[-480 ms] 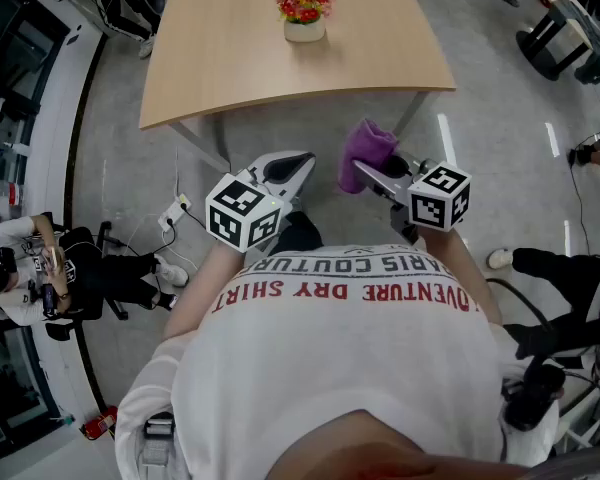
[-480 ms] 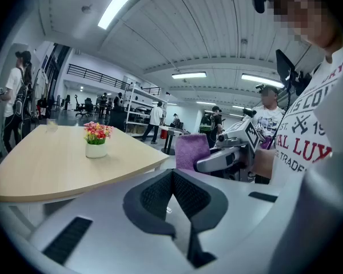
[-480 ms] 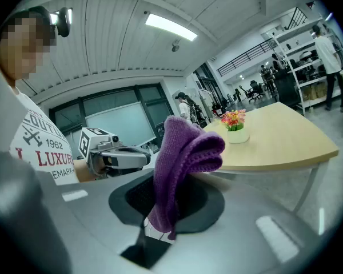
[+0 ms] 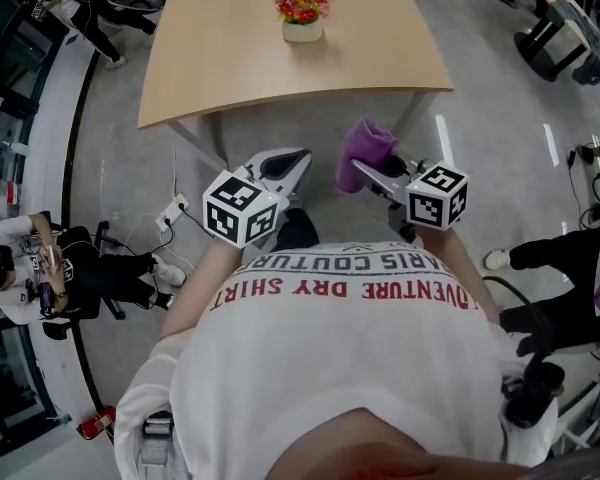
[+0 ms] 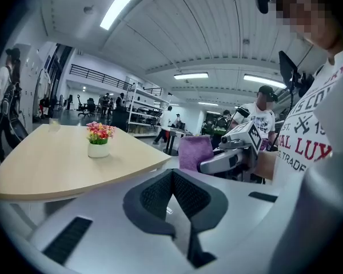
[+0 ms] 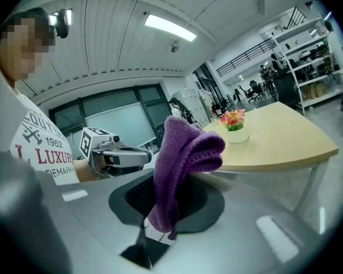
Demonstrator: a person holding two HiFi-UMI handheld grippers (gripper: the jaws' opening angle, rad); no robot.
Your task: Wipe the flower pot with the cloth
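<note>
Head view: flower pot (image 4: 303,30) sits far back on the worktop (image 4: 230,78), well apart from both grippers. Left gripper view: left gripper (image 5: 172,181) pressed together, empty, likely free to steady the pot. Right gripper view: right gripper (image 6: 164,201) pinches the purple cloth (image 6: 186,147), bunched upward for wiping.

Wooden table (image 4: 230,63), grey floor (image 4: 500,158)

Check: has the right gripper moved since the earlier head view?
No. The right gripper, shut on the purple cloth, lies just as far below the near edge of the table as before, with no visible shift either way.
</note>
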